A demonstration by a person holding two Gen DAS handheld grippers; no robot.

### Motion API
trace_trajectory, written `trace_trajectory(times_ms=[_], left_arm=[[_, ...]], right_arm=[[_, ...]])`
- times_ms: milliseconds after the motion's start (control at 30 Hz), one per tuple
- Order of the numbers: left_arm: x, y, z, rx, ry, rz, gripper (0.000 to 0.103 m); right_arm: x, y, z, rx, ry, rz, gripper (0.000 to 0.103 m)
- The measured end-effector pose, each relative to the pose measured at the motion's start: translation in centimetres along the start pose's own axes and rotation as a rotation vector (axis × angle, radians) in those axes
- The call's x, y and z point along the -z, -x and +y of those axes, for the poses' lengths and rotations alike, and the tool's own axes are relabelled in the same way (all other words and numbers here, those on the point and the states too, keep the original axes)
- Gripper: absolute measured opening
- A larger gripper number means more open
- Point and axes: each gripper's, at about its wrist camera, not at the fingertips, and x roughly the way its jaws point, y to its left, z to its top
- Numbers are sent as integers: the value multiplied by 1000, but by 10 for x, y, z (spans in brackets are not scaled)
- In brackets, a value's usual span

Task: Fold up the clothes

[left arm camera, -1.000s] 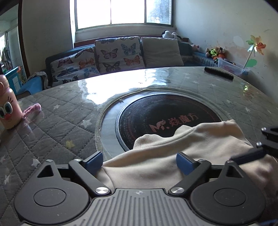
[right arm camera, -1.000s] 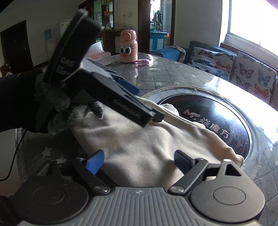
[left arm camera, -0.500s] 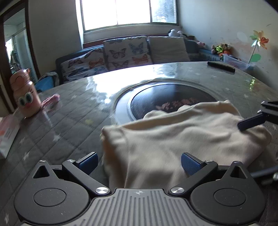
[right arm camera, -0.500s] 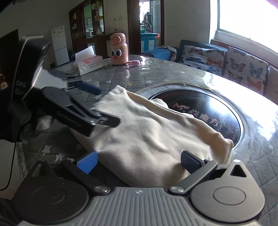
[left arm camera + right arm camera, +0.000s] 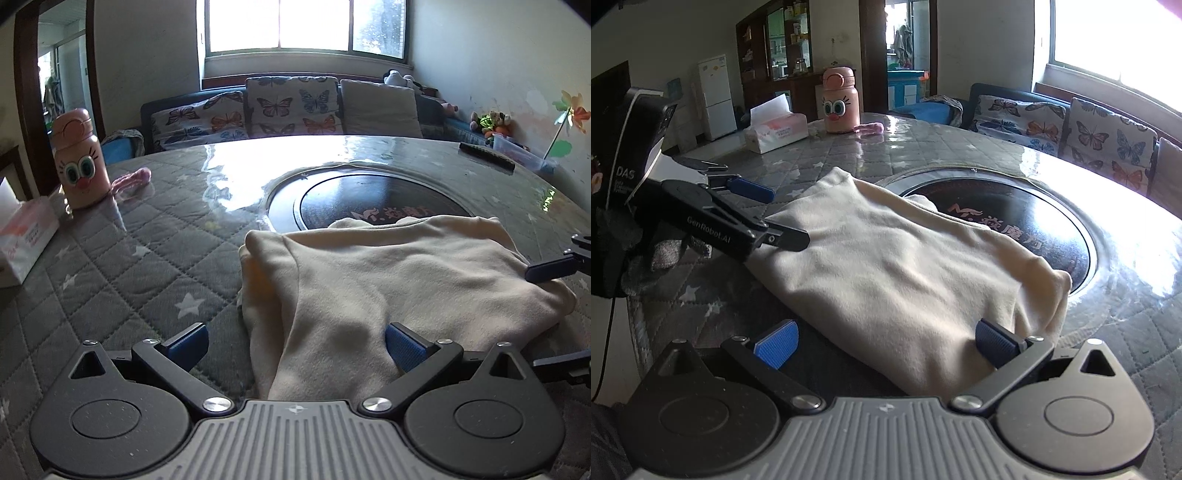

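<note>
A cream garment [image 5: 388,273] lies folded on the quilted round table [image 5: 129,266], its far edge over the black hotplate. My left gripper [image 5: 295,347] stands open at the garment's near edge. Cloth lies between the blue pads, but they do not press on it. My right gripper [image 5: 886,343] is open the same way over the garment [image 5: 905,266] at its other end. In the right wrist view the left gripper [image 5: 772,214] reaches in from the left, held by a gloved hand [image 5: 665,251]. One finger [image 5: 546,268] of the right gripper shows at the right of the left wrist view.
A pink cartoon bottle [image 5: 79,170] and a tissue box [image 5: 22,236] stand at the table's left side. A black remote [image 5: 485,157] lies at the far right. The hotplate [image 5: 369,199] sits mid-table. A sofa with butterfly cushions [image 5: 291,107] stands behind it.
Both grippers have drawn back from the garment and their jaws stand a little wider. The garment now lies flat on the table, more of it in view.
</note>
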Motion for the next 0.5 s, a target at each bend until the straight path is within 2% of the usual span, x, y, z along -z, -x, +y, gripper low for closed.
trace_trajectory(times_ms=[367,500], left_arm=[[-2,15,6,-33,33,-32,103],[3,12,11,-55,50,-9,103]], right_arm=[[0,18,0,-32,-30,-60,103],[4,12,0,-36,-37,-35,103]])
